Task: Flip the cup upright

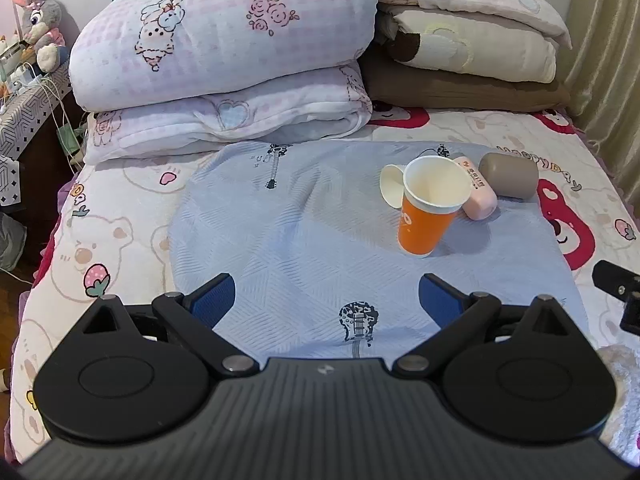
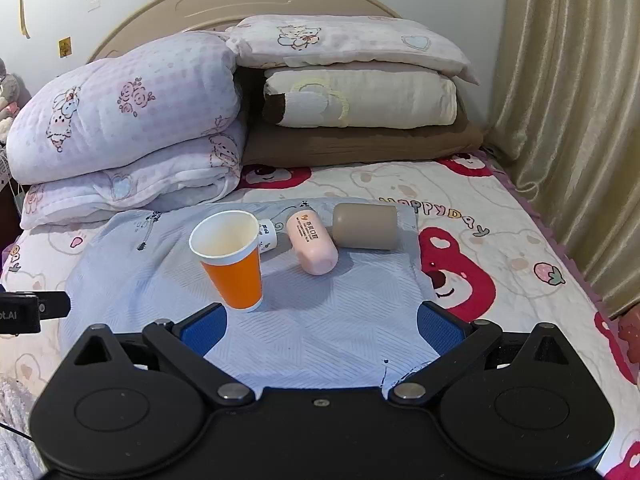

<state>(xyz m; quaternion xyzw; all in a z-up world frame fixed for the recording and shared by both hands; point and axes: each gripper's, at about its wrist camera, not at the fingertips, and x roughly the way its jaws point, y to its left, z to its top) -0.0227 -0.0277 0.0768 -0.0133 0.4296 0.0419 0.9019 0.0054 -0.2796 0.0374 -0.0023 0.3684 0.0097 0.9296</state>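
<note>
An orange paper cup (image 1: 426, 216) with a white inside stands upright, mouth up, on a light blue cloth (image 1: 304, 240) spread on the bed; it also shows in the right wrist view (image 2: 236, 264). A white paper cup (image 1: 390, 190) lies on its side behind it, mostly hidden in the right wrist view (image 2: 269, 235). A pink cup (image 2: 312, 246) and a grey-brown cup (image 2: 366, 226) lie on their sides beside it. My left gripper (image 1: 326, 300) is open and empty, near the cloth's front. My right gripper (image 2: 322, 326) is open and empty, just in front of the orange cup.
Folded quilts (image 1: 224, 56) and stacked pillows (image 2: 360, 96) fill the head of the bed. A curtain (image 2: 568, 120) hangs on the right. A bedside table with a plush rabbit (image 1: 38, 20) stands at the left.
</note>
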